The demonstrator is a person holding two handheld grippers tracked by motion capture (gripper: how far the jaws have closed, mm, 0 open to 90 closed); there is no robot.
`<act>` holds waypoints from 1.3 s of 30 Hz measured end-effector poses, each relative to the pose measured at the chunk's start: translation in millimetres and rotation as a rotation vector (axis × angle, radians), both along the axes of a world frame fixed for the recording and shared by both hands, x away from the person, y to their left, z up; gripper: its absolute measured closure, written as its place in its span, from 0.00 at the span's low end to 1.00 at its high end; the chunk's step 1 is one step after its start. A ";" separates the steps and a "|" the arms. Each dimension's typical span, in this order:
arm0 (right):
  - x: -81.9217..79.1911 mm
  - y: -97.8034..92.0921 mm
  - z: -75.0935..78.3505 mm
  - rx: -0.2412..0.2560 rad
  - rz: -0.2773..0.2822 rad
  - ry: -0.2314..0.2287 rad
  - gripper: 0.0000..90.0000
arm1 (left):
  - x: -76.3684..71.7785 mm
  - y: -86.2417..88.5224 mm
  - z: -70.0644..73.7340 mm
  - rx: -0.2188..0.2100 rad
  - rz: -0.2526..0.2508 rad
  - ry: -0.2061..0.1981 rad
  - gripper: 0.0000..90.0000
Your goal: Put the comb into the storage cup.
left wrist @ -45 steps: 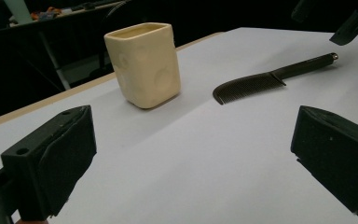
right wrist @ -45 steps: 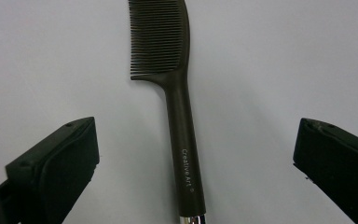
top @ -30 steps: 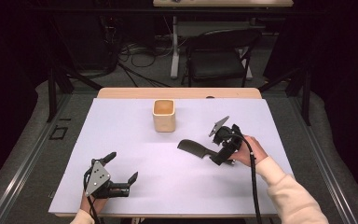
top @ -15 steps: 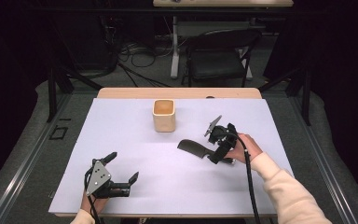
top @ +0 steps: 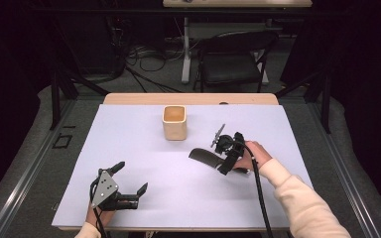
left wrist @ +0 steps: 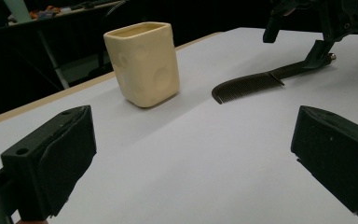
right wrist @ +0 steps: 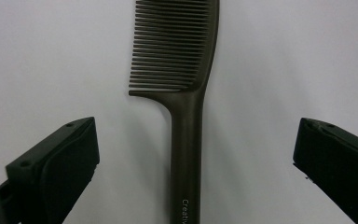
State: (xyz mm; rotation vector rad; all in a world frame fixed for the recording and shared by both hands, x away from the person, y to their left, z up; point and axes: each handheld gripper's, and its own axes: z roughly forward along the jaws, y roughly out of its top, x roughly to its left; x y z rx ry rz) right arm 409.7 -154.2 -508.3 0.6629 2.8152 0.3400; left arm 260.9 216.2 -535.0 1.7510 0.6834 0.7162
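Right gripper view: my right gripper (right wrist: 193, 172) has its jaws spread wide, holding nothing, with the dark comb (right wrist: 182, 79) lying flat on the white table (right wrist: 284, 70) between them, handle toward me and teeth pointing away to the left. High view: my left gripper (top: 129, 184) rests near the table's front left corner, jaws likewise wide apart and empty, well apart from the comb; a cream square cup (top: 174, 122) stands upright beyond the comb, near the table's far edge.
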 end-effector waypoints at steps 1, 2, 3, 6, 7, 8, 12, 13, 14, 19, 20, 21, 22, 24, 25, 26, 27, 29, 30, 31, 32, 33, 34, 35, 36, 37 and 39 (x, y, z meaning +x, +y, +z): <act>0.7 0.8 -0.5 0.000 0.004 0.003 0.01 | 0.1 -0.2 -0.1 0.000 0.000 0.002 0.00; 0.5 1.3 0.0 -0.008 0.016 0.004 0.07 | 0.3 -0.3 -0.4 0.001 -0.002 0.005 0.00; 0.1 2.1 0.8 -0.008 0.034 0.008 0.17 | 0.3 -0.3 -0.5 0.004 -0.003 0.005 0.00; -0.5 3.1 0.5 -0.027 0.045 0.005 0.25 | 0.1 -0.2 -0.5 0.002 -0.004 0.006 0.00; -1.2 4.6 0.1 -0.044 0.049 0.009 0.35 | 0.0 -0.1 -0.5 0.003 -0.003 0.006 0.00; -1.4 5.4 0.0 -0.054 0.056 0.010 0.40 | -0.1 0.0 -0.4 0.003 -0.003 0.005 0.00; -1.3 8.7 -1.3 -0.096 0.073 0.013 0.55 | -0.2 -0.5 -0.5 0.011 -0.006 0.008 0.00; -1.1 9.2 -1.4 -0.107 0.079 0.013 0.57 | -0.2 -0.4 -0.4 0.014 -0.008 0.008 0.00; -0.6 9.9 -1.7 -0.121 0.082 0.009 0.59 | -0.1 -0.3 -0.5 0.015 -0.008 0.008 0.00; 2.8 11.4 -3.8 -0.145 0.086 0.021 0.65 | -0.3 -0.2 -0.5 0.010 -0.008 0.007 0.00; 3.6 11.5 -4.7 -0.145 0.085 0.022 0.66 | -0.3 -0.1 -0.5 0.011 -0.009 0.008 0.00; 4.3 11.7 -5.5 -0.156 0.082 0.030 0.67 | 0.0 0.0 -0.6 0.012 -0.011 0.007 0.00; 6.3 11.8 -7.8 -0.159 0.090 0.037 0.69 | 0.1 -0.1 -0.6 0.012 -0.011 0.008 0.00; 6.9 12.0 -8.4 -0.161 0.088 0.041 0.69 | 0.0 -0.2 -0.5 0.012 -0.012 0.006 0.00; 7.3 12.3 -9.2 -0.163 0.087 0.049 0.70 | 0.0 -0.3 -0.5 0.012 -0.011 0.006 0.00; 7.8 12.8 -10.3 -0.164 0.091 0.051 0.71 | 0.0 -0.5 -0.6 0.010 -0.011 0.008 0.00; 8.3 13.1 -10.4 -0.170 0.094 0.054 0.71 | 0.0 -0.5 -0.7 0.010 -0.011 0.008 0.00; 8.8 13.8 -11.5 -0.163 0.095 0.066 0.72 | -0.1 -0.4 -0.5 0.011 -0.012 0.007 0.00; 9.1 14.2 -11.7 -0.168 0.092 0.065 0.73 | -0.3 -0.3 -0.5 0.010 -0.012 0.007 0.00; 10.0 14.8 -13.1 -0.164 0.091 0.080 0.74 | -0.2 -0.1 -0.5 0.010 -0.012 0.006 0.00; 10.4 15.4 -14.1 -0.170 0.090 0.083 0.74 | -0.1 -0.2 -0.6 0.009 -0.011 0.007 0.00; 10.4 15.4 -14.1 -0.170 0.090 0.083 0.74 | -0.1 -0.2 -0.6 0.009 -0.011 0.007 0.00; 11.6 16.2 -16.0 -0.175 0.087 0.095 0.75 | -0.2 0.0 -0.5 0.010 -0.013 0.006 0.00; 12.4 16.4 -16.5 -0.181 0.085 0.096 0.76 | -0.2 -0.1 -0.5 0.009 -0.012 0.006 0.00; 13.2 16.5 -17.4 -0.180 0.078 0.099 0.76 | -0.2 -0.1 -0.6 0.008 -0.012 0.007 0.00; 14.0 16.5 -17.9 -0.179 0.073 0.107 0.77 | -0.2 -0.1 -0.6 0.008 -0.012 0.007 0.00; 15.4 16.0 -17.8 -0.175 0.063 0.119 0.77 | -0.1 -0.1 -0.5 0.010 -0.012 0.007 0.00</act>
